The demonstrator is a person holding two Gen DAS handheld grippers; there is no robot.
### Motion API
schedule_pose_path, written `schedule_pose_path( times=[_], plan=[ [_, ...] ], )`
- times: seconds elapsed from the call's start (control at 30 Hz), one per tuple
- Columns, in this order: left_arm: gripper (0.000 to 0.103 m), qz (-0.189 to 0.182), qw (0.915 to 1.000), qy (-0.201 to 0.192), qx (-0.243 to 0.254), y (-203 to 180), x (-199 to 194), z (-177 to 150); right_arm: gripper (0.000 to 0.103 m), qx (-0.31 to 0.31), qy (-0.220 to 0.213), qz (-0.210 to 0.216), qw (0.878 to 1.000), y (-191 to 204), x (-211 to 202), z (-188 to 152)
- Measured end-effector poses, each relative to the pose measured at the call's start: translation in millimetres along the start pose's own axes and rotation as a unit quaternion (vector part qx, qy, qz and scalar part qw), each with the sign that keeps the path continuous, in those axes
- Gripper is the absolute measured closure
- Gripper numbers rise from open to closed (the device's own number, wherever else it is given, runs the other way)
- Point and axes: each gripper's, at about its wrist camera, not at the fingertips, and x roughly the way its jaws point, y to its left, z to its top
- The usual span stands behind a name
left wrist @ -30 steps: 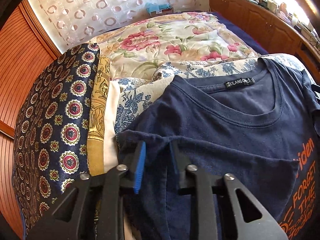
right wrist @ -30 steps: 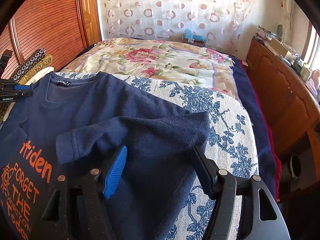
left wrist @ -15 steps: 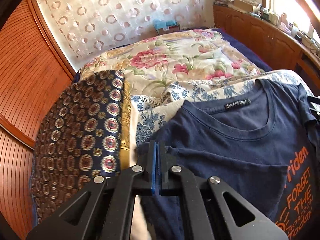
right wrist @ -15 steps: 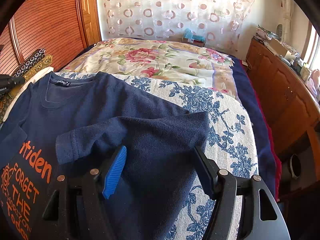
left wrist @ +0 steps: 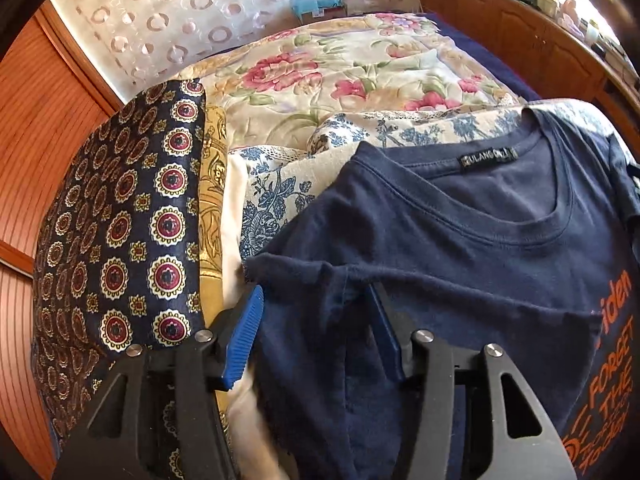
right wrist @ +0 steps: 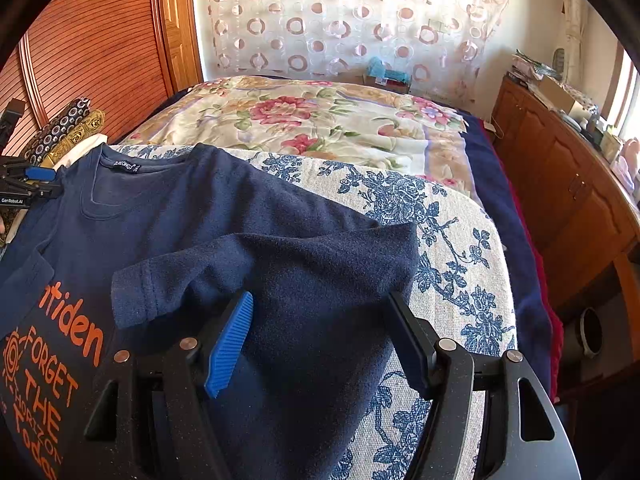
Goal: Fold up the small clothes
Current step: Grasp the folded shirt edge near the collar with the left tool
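A navy T-shirt (left wrist: 460, 248) with orange lettering lies face up on a blue-flowered cloth (right wrist: 452, 264), collar toward the far side. In the left wrist view the left gripper (left wrist: 316, 320) hangs over the shirt's folded-in sleeve; its jaws are opening, with the sleeve fabric lying between the pads and not pinched. In the right wrist view the right gripper (right wrist: 320, 328) stands open over the other side of the T-shirt (right wrist: 200, 216), which is folded inward with its sleeve pointing left. The left gripper (right wrist: 30, 182) shows small at that view's left edge.
A navy medallion-patterned pillow (left wrist: 120, 220) and a gold one lie left of the shirt against a wooden wardrobe (right wrist: 92, 52). A pink-flowered quilt (left wrist: 340, 80) covers the far half of the bed. Wooden cabinets (right wrist: 568, 184) run along the right.
The left gripper went from partly open to fully shut while pulling back, and now stands open again down over the folded sleeve. The right gripper and its side of the shirt have not moved.
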Motion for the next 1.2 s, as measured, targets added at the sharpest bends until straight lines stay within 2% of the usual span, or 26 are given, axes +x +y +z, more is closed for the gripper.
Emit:
schedule_pose_path(
  times=[0.07,0.13,0.2,0.23,0.27,0.37,0.47,0.7,0.93,1.2],
  plan=[
    [0.049,-0.009,0.9999,-0.004,-0.003,1.0,1.2,0.8,0.034,0.0,0.0,0.0,1.0,-0.1,0.1,-0.2],
    [0.054,-0.026,0.9996,-0.006,-0.01,2.8,1.5,0.3,0.034,0.0,0.0,0.0,1.0,-0.3,0.0,-0.1],
    [0.073,-0.059,0.9981,-0.003,-0.017,4.0,1.3,-0.2,0.034,0.0,0.0,0.0,1.0,0.1,0.0,-0.3],
    [0.076,-0.063,0.9978,-0.002,-0.022,5.4,0.6,0.4,0.034,0.0,0.0,0.0,1.0,0.0,0.0,-0.3],
    [0.087,-0.062,0.9978,-0.003,-0.023,5.2,0.1,0.6,0.034,0.0,0.0,0.0,1.0,-0.4,0.0,-0.1],
    [0.095,-0.056,0.9982,-0.006,-0.022,3.6,-1.5,-0.4,0.034,0.0,0.0,0.0,1.0,-0.4,0.0,-0.2],
    [0.096,-0.042,0.9985,-0.026,-0.025,5.1,-12.9,-3.6,0.034,-0.001,0.0,0.0,1.0,-0.6,0.0,-0.1],
    [0.096,-0.041,0.9928,-0.105,-0.039,19.9,-73.6,-12.4,0.034,0.016,-0.012,0.025,0.999,-8.8,-6.8,-1.7],
    [0.096,-0.059,0.9885,-0.135,-0.034,20.6,-92.9,-21.0,0.033,0.03,-0.008,0.01,0.999,-24.1,-26.5,-5.0],
    [0.096,-0.076,0.9851,-0.15,-0.035,12.0,-95.6,-28.7,0.033,0.045,0.029,0.022,0.998,-26.9,-4.8,3.7]
  ],
)
